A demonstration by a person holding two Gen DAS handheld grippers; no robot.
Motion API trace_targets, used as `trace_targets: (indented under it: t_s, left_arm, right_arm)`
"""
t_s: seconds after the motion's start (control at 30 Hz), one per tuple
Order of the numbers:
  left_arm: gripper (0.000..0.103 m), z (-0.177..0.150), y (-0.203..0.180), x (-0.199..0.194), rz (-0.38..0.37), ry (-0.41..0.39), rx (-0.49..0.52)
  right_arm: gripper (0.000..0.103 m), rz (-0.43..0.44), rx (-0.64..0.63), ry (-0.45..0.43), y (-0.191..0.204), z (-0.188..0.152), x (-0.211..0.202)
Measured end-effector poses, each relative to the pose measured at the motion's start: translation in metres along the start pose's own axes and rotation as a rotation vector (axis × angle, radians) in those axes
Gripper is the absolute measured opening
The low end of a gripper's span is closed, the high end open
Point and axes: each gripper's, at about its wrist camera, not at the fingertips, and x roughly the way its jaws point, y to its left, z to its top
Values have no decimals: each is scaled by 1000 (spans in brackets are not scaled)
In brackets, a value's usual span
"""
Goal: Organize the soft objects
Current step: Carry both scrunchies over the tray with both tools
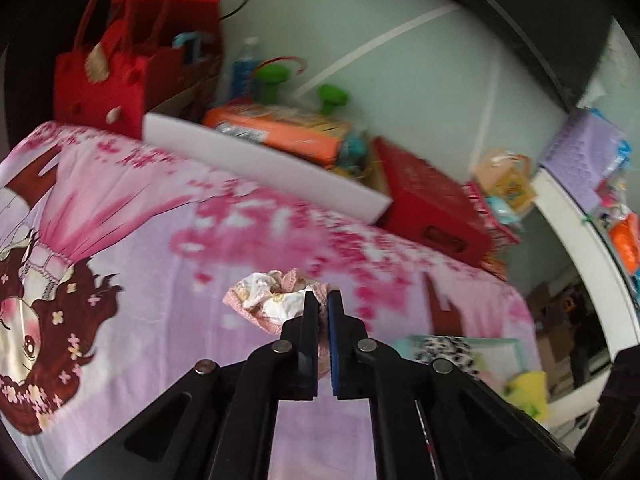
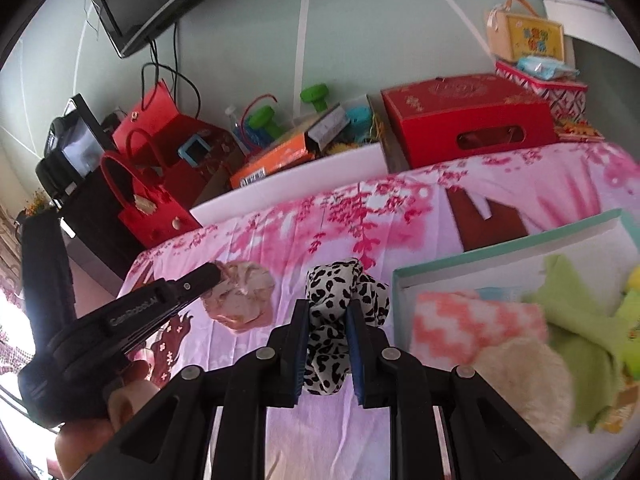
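Left tool point(image 1: 323, 300) pinched nearly closed on edge of pink floral cloth point(image 1: 266, 300), mid-bed; thin bite may slip on lift; right tool point(image 2: 328, 312) grips leopard scrunchie point(image 2: 344, 304) beside teal box point(image 2: 500, 246); loose folds could snag box rim.

The left tongs point(image 1: 323, 300) were pinched almost shut, their fingers parallel and pointing to 12 o'clock. The right tongs point(image 2: 329, 312) stood partly apart, gripping from both sides, fingers likewise toward 12. In the right wrist view the left tongs point(image 2: 216, 276) reached in from 8 o'clock, held by a bare hand point(image 2: 120, 404).
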Motion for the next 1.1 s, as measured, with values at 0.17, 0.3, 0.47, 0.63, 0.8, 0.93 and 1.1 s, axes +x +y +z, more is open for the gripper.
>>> trace_targets:
  t_s: [0.17,0.3,0.47,0.63,0.8,0.93,1.1]
  left_arm:
    - [4,-4,-28,-24,-57,-26,36]
    - [4,-9,-56,-47,-115,-56,69]
    - [4,-19,-91,-63,-210,-67,104]
    - [4,-39,-126,-59,-309,-25,154]
    - [4,-57,-150,-37,-347,33,197]
    - [4,-72,-160,-18,-345,76,236]
    - [4,-95,-159,13,-279,164,267]
  right_arm:
    - [20,-10,8,-49,-7,3,-31]
    - [20,-46,12,-95,-16,6,-57]
    - [20,-121,60,-143,-44,3,-91]
    - [20,-256,85,-164,-77,-1,-113]
    - [20,-294,164,-168,-117,-3,-122]
    - [20,-311,187,-165,-133,-4,-122]
    - [20,-308,168,-136,-137,-6,-107]
